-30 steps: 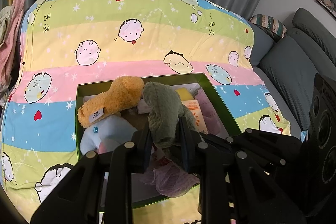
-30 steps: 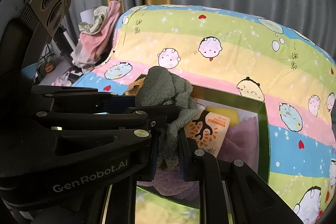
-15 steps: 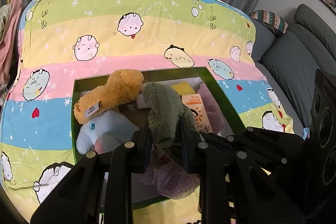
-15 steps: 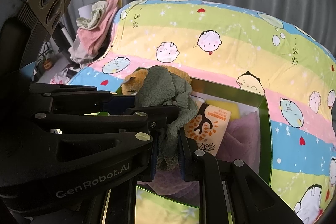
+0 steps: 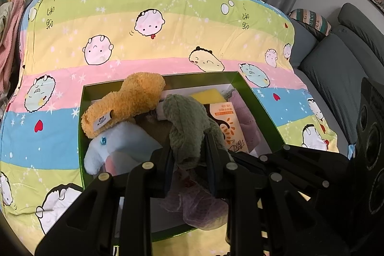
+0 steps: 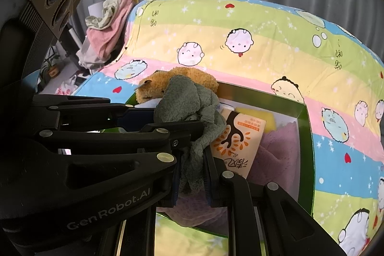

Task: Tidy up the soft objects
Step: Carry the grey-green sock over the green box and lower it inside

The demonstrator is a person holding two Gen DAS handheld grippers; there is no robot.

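Observation:
Both grippers hold one grey-green fuzzy cloth [image 5: 189,126] above a green box [image 5: 264,109] on the cartoon-print sheet. My left gripper [image 5: 189,160] is shut on the cloth's one end. My right gripper [image 6: 192,172] is shut on its other end [image 6: 187,107]. The box holds an orange plush [image 5: 129,102], a white plush [image 5: 112,148], a yellow sponge [image 5: 208,96], an orange-and-white packet [image 5: 230,126] and purple cloths [image 5: 247,121]. In the right wrist view the left gripper's fingers [image 6: 134,116] reach in from the left beside the cloth.
A grey sofa [image 5: 340,68] with a striped cushion stands right of the covered surface. A pile of pink and white laundry [image 6: 108,25] lies at the left. Grey curtains hang behind. A purple mesh cloth [image 5: 199,208] drapes at the box's near edge.
Both grippers have shifted slightly with the cloth; the box and its contents look a little closer and lower in view. The grip is unchanged.

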